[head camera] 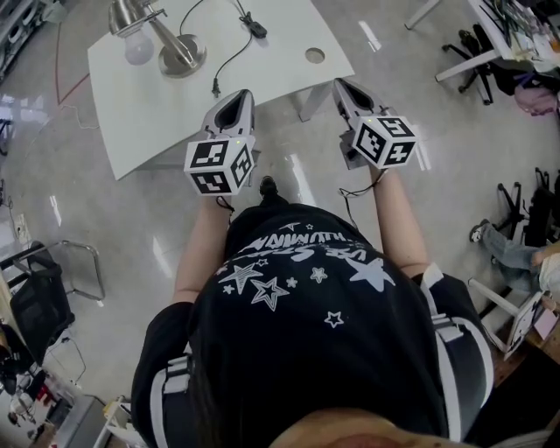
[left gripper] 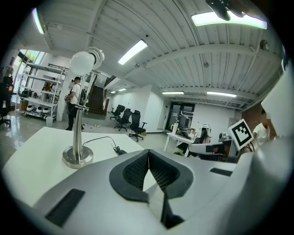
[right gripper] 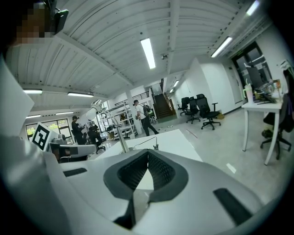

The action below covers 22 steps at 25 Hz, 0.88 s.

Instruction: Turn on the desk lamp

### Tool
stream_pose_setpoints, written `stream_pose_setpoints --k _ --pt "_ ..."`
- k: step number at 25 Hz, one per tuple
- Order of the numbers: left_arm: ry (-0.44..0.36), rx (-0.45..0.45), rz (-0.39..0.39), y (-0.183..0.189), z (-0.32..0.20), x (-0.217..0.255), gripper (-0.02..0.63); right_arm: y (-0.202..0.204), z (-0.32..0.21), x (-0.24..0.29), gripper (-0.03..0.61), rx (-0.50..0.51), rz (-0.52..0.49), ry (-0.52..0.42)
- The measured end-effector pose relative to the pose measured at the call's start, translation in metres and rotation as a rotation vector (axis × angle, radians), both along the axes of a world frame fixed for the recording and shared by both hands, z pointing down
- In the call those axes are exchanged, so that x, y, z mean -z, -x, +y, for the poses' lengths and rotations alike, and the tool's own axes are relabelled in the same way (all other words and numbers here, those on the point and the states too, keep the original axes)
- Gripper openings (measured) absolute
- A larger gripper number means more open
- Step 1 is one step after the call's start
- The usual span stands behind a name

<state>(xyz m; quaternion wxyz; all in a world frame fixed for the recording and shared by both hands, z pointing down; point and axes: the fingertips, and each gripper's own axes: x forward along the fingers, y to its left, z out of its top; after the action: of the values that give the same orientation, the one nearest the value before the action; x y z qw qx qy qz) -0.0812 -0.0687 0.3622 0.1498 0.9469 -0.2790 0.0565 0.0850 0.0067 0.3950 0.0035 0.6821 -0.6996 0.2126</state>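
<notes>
The desk lamp (head camera: 179,54) stands on the white table (head camera: 140,114) at its far left, with a round silver base, a slanted stem and a white bulb (head camera: 138,48), which looks unlit. Its black cord with an inline switch (head camera: 254,26) trails to the right across the tabletop. In the left gripper view the lamp (left gripper: 78,153) is ahead and to the left, bulb (left gripper: 82,62) up high. My left gripper (head camera: 234,96) hangs over the table's near edge, shut and holding nothing. My right gripper (head camera: 343,86) is at the near right corner, also shut and holding nothing.
A round cable hole (head camera: 315,55) sits near the table's right end. A dark chair (head camera: 39,293) stands at the left, office chairs (head camera: 481,57) at the far right, and a seated person's legs (head camera: 503,245) at the right edge. Glossy floor surrounds the table.
</notes>
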Motion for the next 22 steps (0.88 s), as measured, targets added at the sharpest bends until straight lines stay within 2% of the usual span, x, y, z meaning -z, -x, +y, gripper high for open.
stream_pose_setpoints --k 7,16,22 --pt "0.022 -0.035 -0.001 -0.008 -0.046 -0.01 0.012 -0.006 -0.048 0.0 0.005 -0.03 0.013 -0.001" --pt "0.038 -0.065 -0.015 -0.029 -0.064 -0.016 0.012 -0.021 -0.062 -0.002 0.005 -0.043 0.017 0.014" --pt "0.036 0.0 -0.039 -0.041 -0.081 -0.02 0.012 -0.041 -0.092 -0.01 0.005 0.018 -0.004 0.01"
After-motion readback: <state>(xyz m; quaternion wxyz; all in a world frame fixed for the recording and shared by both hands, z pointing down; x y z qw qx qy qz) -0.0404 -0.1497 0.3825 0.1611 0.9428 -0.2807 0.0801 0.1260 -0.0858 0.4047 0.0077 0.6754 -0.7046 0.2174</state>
